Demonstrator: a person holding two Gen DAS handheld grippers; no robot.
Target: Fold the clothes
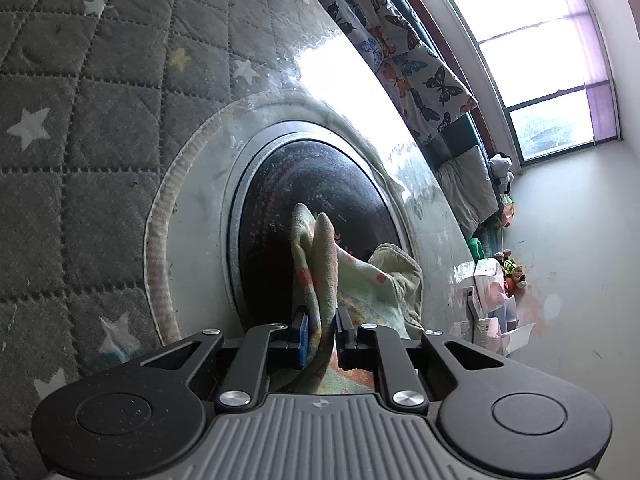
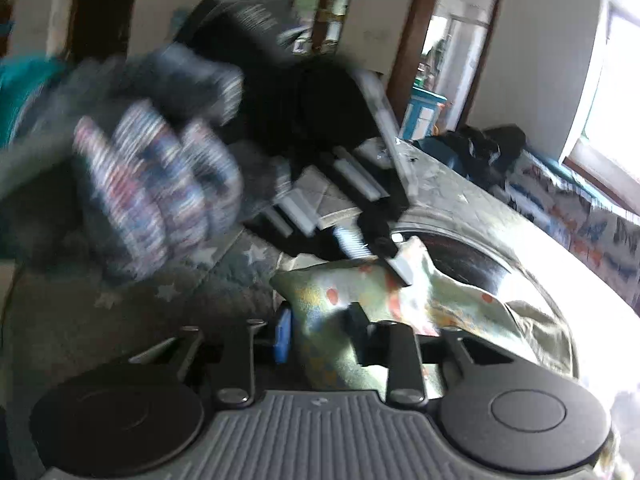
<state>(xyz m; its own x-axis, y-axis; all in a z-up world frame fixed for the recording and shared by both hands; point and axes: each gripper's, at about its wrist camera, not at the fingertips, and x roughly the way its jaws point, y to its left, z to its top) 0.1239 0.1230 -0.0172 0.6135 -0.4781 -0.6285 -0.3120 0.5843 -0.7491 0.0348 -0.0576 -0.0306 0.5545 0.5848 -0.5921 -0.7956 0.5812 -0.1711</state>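
A pale green cloth point(image 1: 372, 280) with orange dots hangs bunched over a dark round plate point(image 1: 312, 208) set into the table. My left gripper point(image 1: 322, 336) is shut on a folded edge of it, the fabric squeezed between the blue pad and the black finger. The right wrist view is blurred. There the same cloth point(image 2: 320, 288) fills the gap of my right gripper point(image 2: 320, 332), whose pads press on it. Just beyond, the left gripper point(image 2: 390, 264) pinches the cloth's upper edge, held by a hand in a striped glove point(image 2: 160, 176).
The table wears a grey quilted cover with stars point(image 1: 80, 160) under clear plastic. A bench with a butterfly-print throw point(image 1: 408, 68) runs below a window point(image 1: 532, 52). Boxes and soft toys point(image 1: 488, 292) crowd the table's far end. An open doorway point(image 2: 448, 60) shows behind.
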